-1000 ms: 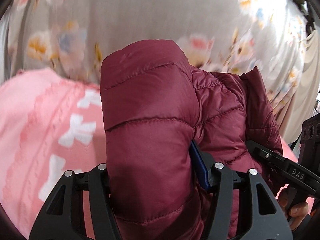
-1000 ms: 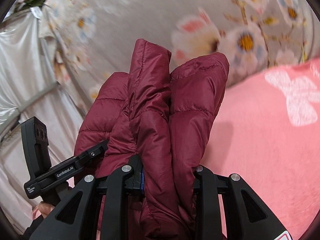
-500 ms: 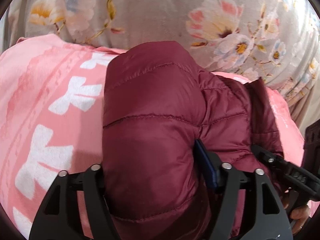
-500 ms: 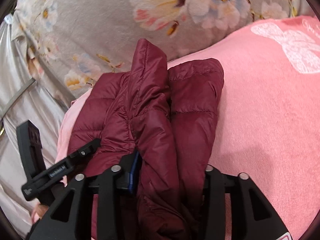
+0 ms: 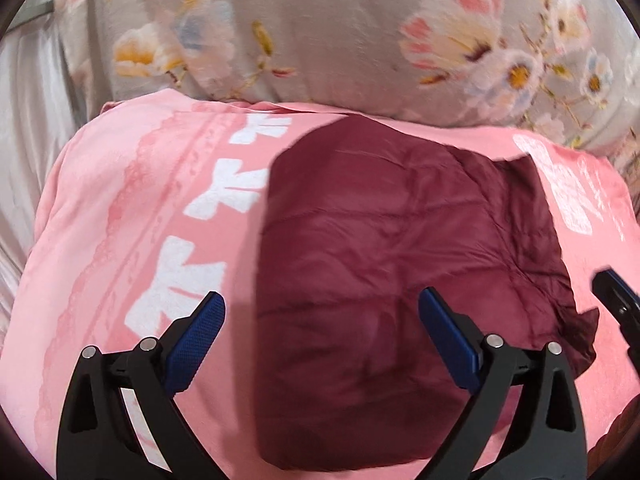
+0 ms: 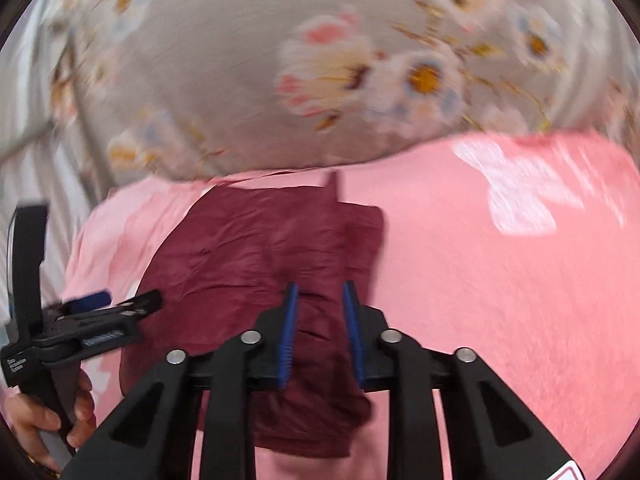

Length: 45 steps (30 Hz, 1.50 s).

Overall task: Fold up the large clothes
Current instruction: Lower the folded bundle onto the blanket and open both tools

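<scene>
A folded maroon quilted jacket point(image 5: 400, 240) lies flat on a pink blanket point(image 5: 120, 240). My left gripper point(image 5: 320, 298) hovers over the jacket's near left part. Its jaws are still opening wide and its blue pads touch nothing. In the right wrist view the jacket point(image 6: 248, 248) lies under my right gripper point(image 6: 320, 292). Those jaws are closing to a narrow gap above the jacket's right edge, and no cloth is clamped between the pads. The left gripper point(image 6: 120, 300) shows at the left there, held by a hand point(image 6: 40, 416).
Grey bedding with a flower print point(image 5: 320, 20) rises behind the pink blanket point(image 6: 500, 300). White bow prints run down the blanket to the left of the jacket. Pale cloth hangs at the far left edge.
Both grippers held the bunched jacket up. It now lies flat on the blanket, out of both. The left jaws have spread wide and both grippers have drawn back.
</scene>
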{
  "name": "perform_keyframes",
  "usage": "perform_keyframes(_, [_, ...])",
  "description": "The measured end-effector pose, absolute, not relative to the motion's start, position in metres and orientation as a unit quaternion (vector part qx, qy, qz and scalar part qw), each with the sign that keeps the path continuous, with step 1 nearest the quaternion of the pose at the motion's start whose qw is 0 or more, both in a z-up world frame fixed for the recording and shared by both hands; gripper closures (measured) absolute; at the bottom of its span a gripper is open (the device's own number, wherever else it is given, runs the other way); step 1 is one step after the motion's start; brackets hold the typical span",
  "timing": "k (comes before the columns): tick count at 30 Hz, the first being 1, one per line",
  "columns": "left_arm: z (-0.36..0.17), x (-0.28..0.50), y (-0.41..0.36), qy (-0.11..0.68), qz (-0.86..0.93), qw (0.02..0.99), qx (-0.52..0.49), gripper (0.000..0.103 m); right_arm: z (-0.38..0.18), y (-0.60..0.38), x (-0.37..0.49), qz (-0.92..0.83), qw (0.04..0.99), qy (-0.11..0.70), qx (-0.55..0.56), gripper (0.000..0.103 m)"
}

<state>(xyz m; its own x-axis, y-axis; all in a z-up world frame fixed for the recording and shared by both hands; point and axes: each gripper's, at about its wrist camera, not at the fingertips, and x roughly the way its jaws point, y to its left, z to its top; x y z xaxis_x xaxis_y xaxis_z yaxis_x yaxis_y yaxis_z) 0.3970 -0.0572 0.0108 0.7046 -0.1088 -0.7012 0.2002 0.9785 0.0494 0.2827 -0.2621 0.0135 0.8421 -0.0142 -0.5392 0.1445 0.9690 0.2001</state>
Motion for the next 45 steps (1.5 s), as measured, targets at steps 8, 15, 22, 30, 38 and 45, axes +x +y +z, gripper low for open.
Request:
perform_keyframes(8, [-0.022,0.399,-0.077,0.401,-0.058,0.91,0.082,0.006,-0.037,-0.258,0.311,-0.057,0.93,0.338,0.133,0.085])
perform_keyframes(15, [-0.036,0.397,-0.08,0.387,-0.046,0.917,0.085,0.005,-0.054,-0.261,0.311,-0.055,0.926,0.343,0.149,0.085])
perform_keyframes(22, [-0.043,0.394,-0.082,0.369,-0.037,0.925,0.082,0.005,-0.055,-0.257,0.315,-0.062,0.926,0.347,0.138,0.084])
perform_keyframes(30, [-0.047,0.39,-0.083,0.353,-0.034,0.931,0.084,0.005,-0.056,-0.255,0.316,-0.065,0.926,0.349,0.13,0.084])
perform_keyframes(38, [-0.047,0.388,-0.083,0.349,-0.034,0.933,0.083,0.005,-0.057,-0.254,0.316,-0.069,0.926,0.349,0.125,0.084])
perform_keyframes(45, [-0.047,0.388,-0.082,0.35,-0.036,0.933,0.081,0.005,-0.057,-0.249,0.316,-0.082,0.927,0.351,0.107,0.082])
